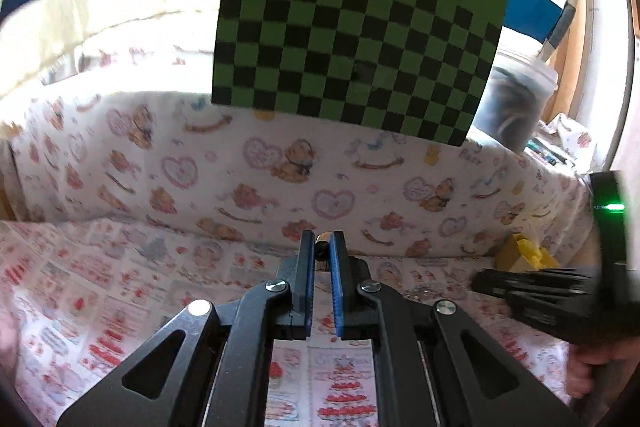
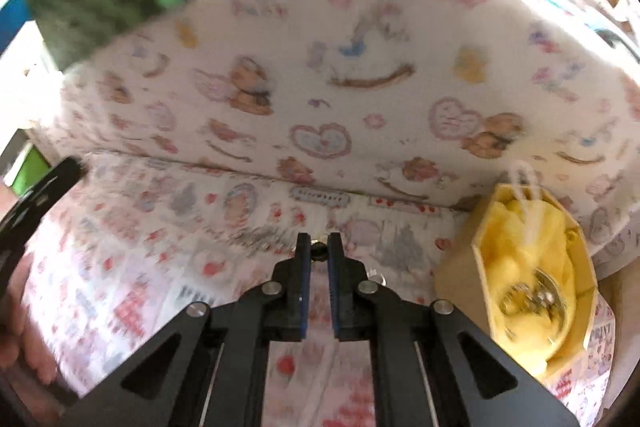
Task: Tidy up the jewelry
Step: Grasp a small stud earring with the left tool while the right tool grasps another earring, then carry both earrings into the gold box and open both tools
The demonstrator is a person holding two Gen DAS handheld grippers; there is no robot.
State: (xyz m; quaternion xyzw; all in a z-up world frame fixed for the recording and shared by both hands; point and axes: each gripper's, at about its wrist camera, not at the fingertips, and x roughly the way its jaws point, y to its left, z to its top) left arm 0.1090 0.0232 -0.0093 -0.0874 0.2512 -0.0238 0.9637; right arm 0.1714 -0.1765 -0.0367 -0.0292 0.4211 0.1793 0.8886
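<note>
My left gripper (image 1: 322,245) is shut on a small dark and gold jewelry piece (image 1: 321,247) held between its fingertips, above the printed cloth. My right gripper (image 2: 319,247) is shut on a small gold and dark jewelry piece (image 2: 319,249) at its tips. A yellow-lined jewelry box (image 2: 528,283) stands open to the right of my right gripper, with silvery jewelry (image 2: 534,297) inside. The same box (image 1: 520,253) shows at the right of the left wrist view, behind the other gripper's body (image 1: 560,299). Loose silvery chain (image 1: 424,293) lies on the cloth beside it.
A printed cloth (image 1: 120,287) covers the surface, with a teddy-bear-patterned cushion (image 1: 280,163) behind it. A green and black checkerboard card (image 1: 352,43) stands above the cushion. A dark lidded container (image 1: 516,103) sits at the back right.
</note>
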